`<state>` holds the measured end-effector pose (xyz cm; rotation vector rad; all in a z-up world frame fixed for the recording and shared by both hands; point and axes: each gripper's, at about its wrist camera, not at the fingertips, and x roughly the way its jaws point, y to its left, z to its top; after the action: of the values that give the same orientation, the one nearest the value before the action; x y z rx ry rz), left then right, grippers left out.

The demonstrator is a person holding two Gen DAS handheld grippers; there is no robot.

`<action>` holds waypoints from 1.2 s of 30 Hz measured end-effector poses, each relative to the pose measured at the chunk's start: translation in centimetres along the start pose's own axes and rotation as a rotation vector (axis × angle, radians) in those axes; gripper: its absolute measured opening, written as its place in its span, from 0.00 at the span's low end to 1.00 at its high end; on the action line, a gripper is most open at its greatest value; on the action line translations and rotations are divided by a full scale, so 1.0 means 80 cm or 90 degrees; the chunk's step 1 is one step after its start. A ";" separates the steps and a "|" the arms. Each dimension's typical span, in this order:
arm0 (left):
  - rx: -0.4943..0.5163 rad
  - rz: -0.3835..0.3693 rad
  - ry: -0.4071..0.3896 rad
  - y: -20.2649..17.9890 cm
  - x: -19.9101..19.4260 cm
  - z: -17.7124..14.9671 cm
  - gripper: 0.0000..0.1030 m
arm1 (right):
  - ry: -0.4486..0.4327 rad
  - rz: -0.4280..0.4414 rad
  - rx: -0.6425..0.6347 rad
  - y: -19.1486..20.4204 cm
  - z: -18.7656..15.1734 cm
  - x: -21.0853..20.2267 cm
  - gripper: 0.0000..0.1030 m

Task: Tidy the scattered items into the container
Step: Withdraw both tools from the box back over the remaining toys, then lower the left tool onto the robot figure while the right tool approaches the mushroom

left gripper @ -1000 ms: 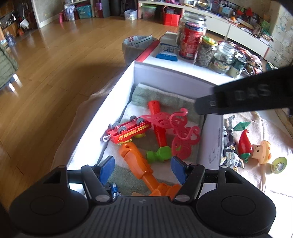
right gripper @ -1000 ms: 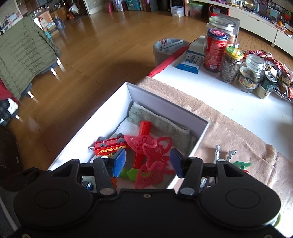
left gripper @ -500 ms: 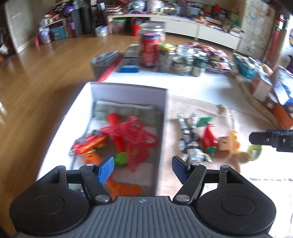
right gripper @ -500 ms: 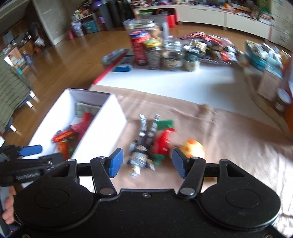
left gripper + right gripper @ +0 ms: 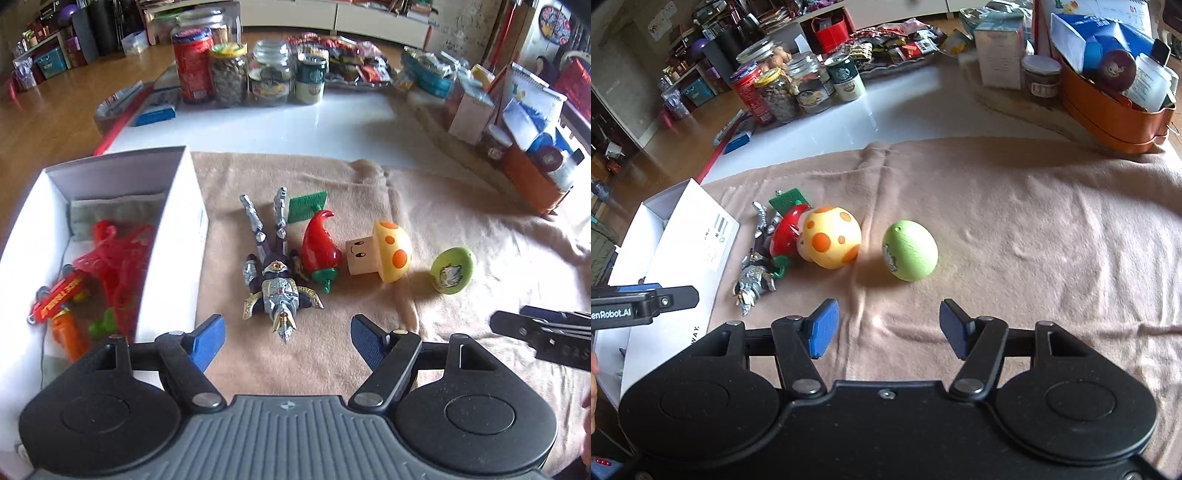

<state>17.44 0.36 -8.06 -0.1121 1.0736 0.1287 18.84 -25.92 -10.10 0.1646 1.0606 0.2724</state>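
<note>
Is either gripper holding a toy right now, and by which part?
Neither. The left gripper, jaws opening, and right gripper are both empty above the cloth.

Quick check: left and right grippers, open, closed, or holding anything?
Left gripper: opening, nothing between its fingers, above the silver figure.
Right gripper: open, empty, near the green egg.

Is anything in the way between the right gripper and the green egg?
Nothing visible. The right gripper is open and empty, and only bare blanket lies between its fingers and the green egg. The mushroom toy sits off to the egg's left, apart from it.
</note>
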 end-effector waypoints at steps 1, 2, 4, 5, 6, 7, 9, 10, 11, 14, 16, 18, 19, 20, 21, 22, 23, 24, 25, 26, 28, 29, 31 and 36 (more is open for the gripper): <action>0.001 0.009 0.005 -0.002 0.010 0.003 0.73 | -0.004 -0.001 -0.005 -0.001 0.000 -0.002 0.58; 0.001 0.016 0.008 -0.004 0.019 0.006 0.73 | -0.009 0.002 -0.009 -0.001 0.000 -0.006 0.58; -0.001 0.025 0.018 -0.004 0.038 0.010 0.73 | -0.016 0.008 -0.018 -0.001 0.000 -0.013 0.58; -0.002 0.026 0.023 -0.005 0.046 0.013 0.73 | -0.020 0.009 -0.021 -0.001 0.000 -0.016 0.59; -0.004 0.028 0.029 -0.004 0.055 0.015 0.72 | -0.024 0.008 -0.024 0.000 0.000 -0.019 0.60; -0.006 0.030 0.033 -0.004 0.062 0.018 0.71 | -0.025 0.008 -0.028 0.000 0.000 -0.021 0.61; -0.010 0.030 0.039 -0.003 0.073 0.025 0.68 | -0.028 0.013 -0.029 0.000 0.000 -0.024 0.62; -0.011 0.029 0.040 -0.003 0.078 0.028 0.65 | -0.029 0.017 -0.027 0.000 0.000 -0.025 0.62; -0.013 0.030 0.043 -0.002 0.083 0.032 0.64 | -0.030 0.021 -0.026 0.000 0.000 -0.027 0.62; -0.018 0.038 0.055 -0.002 0.099 0.036 0.63 | -0.033 0.029 -0.026 0.001 0.000 -0.030 0.62; -0.016 0.033 0.057 -0.004 0.107 0.037 0.63 | -0.033 0.034 -0.024 0.000 -0.001 -0.032 0.62; -0.019 0.028 0.056 -0.006 0.112 0.039 0.63 | -0.032 0.041 -0.019 -0.002 -0.002 -0.033 0.62; -0.021 0.027 0.057 -0.006 0.115 0.040 0.63 | -0.031 0.046 -0.017 -0.003 -0.002 -0.034 0.62; -0.022 0.026 0.059 -0.006 0.118 0.041 0.63 | -0.032 0.048 -0.014 -0.004 -0.002 -0.035 0.62; -0.022 0.026 0.062 -0.006 0.122 0.042 0.63 | -0.032 0.050 -0.012 -0.004 -0.002 -0.035 0.62; -0.025 0.026 0.066 -0.006 0.126 0.043 0.65 | -0.033 0.051 -0.011 -0.005 -0.002 -0.036 0.62; -0.029 0.025 0.069 -0.005 0.128 0.044 0.65 | -0.033 0.053 -0.010 -0.006 -0.003 -0.037 0.63; -0.032 0.026 0.073 -0.005 0.131 0.044 0.65 | -0.033 0.054 -0.008 -0.006 -0.003 -0.037 0.63; -0.033 0.027 0.075 -0.004 0.133 0.044 0.65 | -0.033 0.055 -0.008 -0.006 -0.003 -0.038 0.63; -0.034 0.029 0.079 -0.004 0.136 0.045 0.65 | -0.033 0.057 -0.008 -0.006 -0.004 -0.039 0.63; -0.035 0.036 0.083 -0.004 0.139 0.044 0.65 | -0.034 0.059 -0.008 -0.007 -0.004 -0.040 0.63; -0.033 0.038 0.084 -0.005 0.141 0.043 0.64 | -0.035 0.059 -0.007 -0.007 -0.004 -0.040 0.63; -0.018 0.046 0.086 -0.009 0.143 0.041 0.63 | -0.035 0.058 -0.005 -0.008 -0.003 -0.041 0.63; 0.023 0.026 0.090 -0.036 0.135 0.029 0.60 | -0.040 0.060 -0.002 -0.010 -0.002 -0.045 0.63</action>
<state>25.01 -1.57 -16.42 -0.0679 1.2197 0.1396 17.17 -27.73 -7.40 0.2194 0.9910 0.3526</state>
